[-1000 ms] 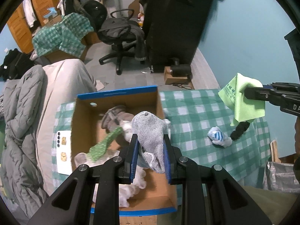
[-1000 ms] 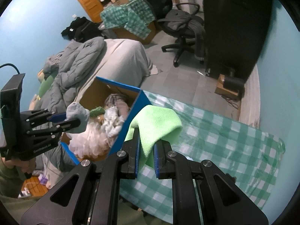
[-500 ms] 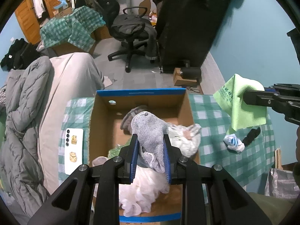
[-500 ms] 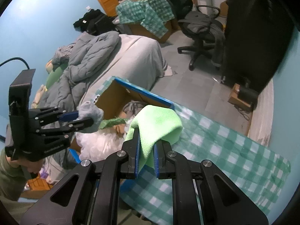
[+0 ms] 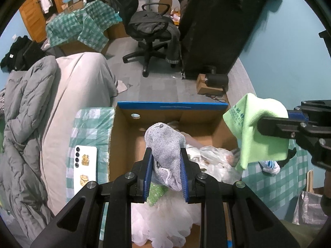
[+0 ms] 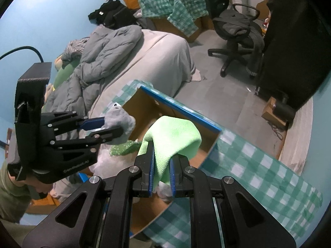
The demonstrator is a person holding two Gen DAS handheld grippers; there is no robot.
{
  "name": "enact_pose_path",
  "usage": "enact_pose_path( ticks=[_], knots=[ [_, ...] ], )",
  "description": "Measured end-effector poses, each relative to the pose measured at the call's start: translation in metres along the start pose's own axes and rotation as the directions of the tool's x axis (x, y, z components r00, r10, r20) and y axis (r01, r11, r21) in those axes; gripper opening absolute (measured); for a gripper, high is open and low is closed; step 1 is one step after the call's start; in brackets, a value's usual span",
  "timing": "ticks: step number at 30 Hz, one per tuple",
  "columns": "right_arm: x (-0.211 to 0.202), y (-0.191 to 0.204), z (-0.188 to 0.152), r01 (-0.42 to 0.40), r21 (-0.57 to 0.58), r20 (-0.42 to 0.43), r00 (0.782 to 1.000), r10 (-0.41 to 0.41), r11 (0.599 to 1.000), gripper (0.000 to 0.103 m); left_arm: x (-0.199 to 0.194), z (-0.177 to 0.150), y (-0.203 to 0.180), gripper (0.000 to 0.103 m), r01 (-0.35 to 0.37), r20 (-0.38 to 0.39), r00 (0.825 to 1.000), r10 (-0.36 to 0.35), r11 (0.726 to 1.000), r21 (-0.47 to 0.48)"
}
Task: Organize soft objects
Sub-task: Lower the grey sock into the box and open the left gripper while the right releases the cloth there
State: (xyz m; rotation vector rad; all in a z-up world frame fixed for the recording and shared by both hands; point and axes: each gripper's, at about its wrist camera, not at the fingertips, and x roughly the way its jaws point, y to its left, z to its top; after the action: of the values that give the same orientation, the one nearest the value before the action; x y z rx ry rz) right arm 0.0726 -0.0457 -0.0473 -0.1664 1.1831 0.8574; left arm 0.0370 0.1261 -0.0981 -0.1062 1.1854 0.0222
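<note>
My left wrist view: steep downward, close over open blue-rimmed cardboard box [image 5: 171,105]. Right wrist view: same box [image 6: 182,108], angled from its right side.

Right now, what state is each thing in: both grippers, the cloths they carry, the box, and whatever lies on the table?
Left gripper: shut on grey knitted sock, over the box.
Right gripper: shut on lime green microfibre cloth, hanging.
Blue-rimmed cardboard box: open, partly filled with soft items.
White phone: face down on the checked tablecloth.
Blue-and-white striped sock: crumpled on the tablecloth.
</note>
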Motion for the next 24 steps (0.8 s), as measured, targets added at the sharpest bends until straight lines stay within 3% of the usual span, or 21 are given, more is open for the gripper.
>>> enact_pose_path(
  ticks=[17, 21, 22, 24],
  knots=[
    [0.048, -0.002, 0.021, 0.0, 0.028, -0.056, 0.998, 0.002, 1.0, 0.013, 0.031, 0.01, 0.01, 0.029, -0.003, -0.043, 0.999, 0.002, 1.0, -0.018],
    [0.056, -0.003, 0.022, -0.001, 0.033, -0.075, 0.997, 0.004, 0.999, 0.014, 0.032, 0.009, 0.01, 0.044, -0.02, -0.052, 0.998, 0.019, 1.0, -0.014],
    [0.058, -0.002, 0.023, -0.005, 0.033, -0.084, 0.996, 0.008, 0.999, 0.016, 0.03, 0.008, 0.01, 0.048, -0.027, -0.047, 0.999, 0.026, 1.0, -0.012],
    [0.06, -0.003, 0.024, -0.001, 0.032, -0.092, 0.996, 0.004, 0.999, 0.043, 0.028, 0.008, 0.011, 0.054, -0.043, -0.043, 0.998, 0.042, 0.999, -0.012]
  ],
)
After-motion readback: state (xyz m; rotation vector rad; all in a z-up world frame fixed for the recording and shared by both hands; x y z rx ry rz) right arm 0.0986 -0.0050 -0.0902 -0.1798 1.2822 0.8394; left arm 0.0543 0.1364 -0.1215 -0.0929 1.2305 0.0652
